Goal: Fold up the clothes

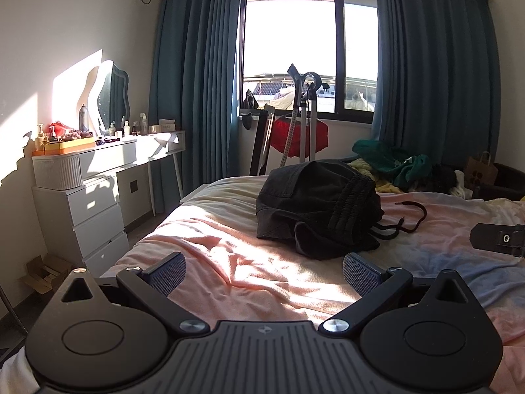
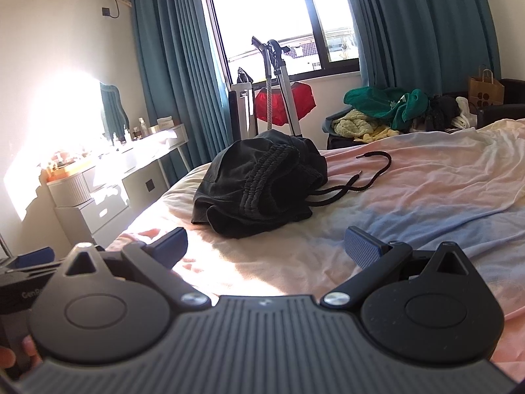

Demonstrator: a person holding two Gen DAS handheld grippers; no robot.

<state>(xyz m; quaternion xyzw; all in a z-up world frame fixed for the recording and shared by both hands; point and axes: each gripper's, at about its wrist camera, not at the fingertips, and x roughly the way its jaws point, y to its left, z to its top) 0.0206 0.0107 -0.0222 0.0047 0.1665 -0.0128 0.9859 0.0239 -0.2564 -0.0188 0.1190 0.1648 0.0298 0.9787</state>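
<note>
One black crumpled garment (image 1: 315, 210) on one bed (image 1: 229, 262), one black drawstring (image 1: 410, 216) trailing from it. Two tongs: left (image 1: 264, 274), right (image 2: 265, 251), two fingers each. One clothes pile (image 1: 400, 164) beyond the bed. One paper bag (image 1: 480, 170). Two curtains. One window (image 1: 308, 49). One mirror (image 1: 115, 92). One dressing table (image 1: 108, 157).

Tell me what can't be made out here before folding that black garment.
- Black garment: bunched in both views, so its type and underside are hidden by its own folds.
- Dresser top: right wrist view, washed out by sun glare.
- Clothes pile: left wrist view, tangled, items indistinct.
</note>
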